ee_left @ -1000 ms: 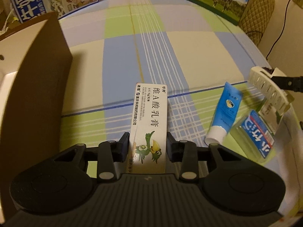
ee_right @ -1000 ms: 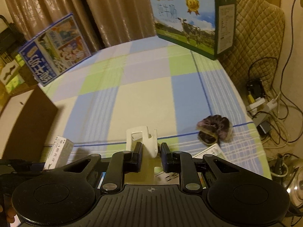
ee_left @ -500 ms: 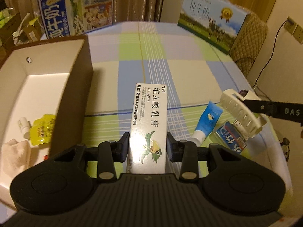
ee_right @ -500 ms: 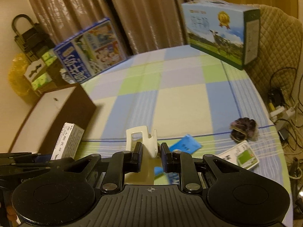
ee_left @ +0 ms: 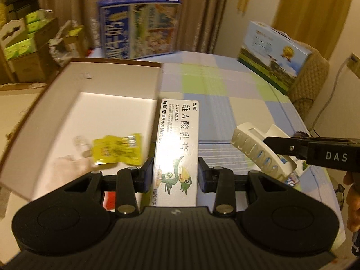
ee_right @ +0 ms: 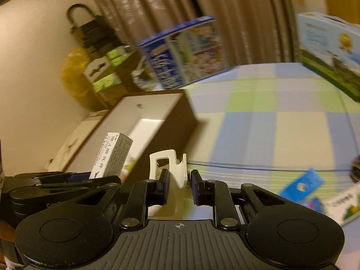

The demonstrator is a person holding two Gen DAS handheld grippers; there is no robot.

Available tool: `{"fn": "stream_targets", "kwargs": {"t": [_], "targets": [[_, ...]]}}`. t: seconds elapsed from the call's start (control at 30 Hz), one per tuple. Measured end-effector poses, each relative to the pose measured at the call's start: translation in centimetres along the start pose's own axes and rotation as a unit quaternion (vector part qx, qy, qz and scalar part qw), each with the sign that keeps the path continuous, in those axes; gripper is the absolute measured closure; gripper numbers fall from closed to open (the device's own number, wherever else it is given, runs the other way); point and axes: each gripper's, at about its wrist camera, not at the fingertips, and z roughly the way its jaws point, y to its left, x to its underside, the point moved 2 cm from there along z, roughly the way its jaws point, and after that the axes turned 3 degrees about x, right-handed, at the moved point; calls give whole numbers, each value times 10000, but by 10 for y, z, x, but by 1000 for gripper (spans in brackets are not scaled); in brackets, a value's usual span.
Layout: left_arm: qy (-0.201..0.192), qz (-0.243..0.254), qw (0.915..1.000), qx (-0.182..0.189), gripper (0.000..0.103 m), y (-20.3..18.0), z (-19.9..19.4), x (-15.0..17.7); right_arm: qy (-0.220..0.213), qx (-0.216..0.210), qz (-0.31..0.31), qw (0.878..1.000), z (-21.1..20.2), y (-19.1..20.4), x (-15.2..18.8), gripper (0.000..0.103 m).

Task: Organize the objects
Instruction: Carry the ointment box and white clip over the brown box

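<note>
Only left wrist shows box's [ee_left: 155, 83] blurred, perhaps yellow packet [ee_left: 118, 149].

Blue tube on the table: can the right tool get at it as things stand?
Probably not. The right tool is shut on the white hair clip, so its jaws are taken. The blue tube lies uncovered on the table, to the right of the tool.

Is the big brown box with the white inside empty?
No. The brown cardboard box is open on top, and a yellow packet and a pale cloth lie on its white floor.
</note>
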Motion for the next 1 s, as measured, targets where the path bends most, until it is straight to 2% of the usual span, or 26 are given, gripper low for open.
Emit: {"fn": "stream_targets", "kwargs": {"t": [0.2,0.43,0.7,1.0], "targets": [[-139,-199,9991,-334,69,51,-22,-2,44,-251,-264,9993,32,44,-9,86],[-130,-201,9978,-625,69,99,-22,-11,157,-249,-517,9982,76,81,-21,86],[7,-68,9976,-689,69,135,3,-31,227,-102,-745,9969,118,103,-35,86],[343,82,9975,-618,69,161,53,-54,430,282,-1000,9937,176,105,-49,86]]}}
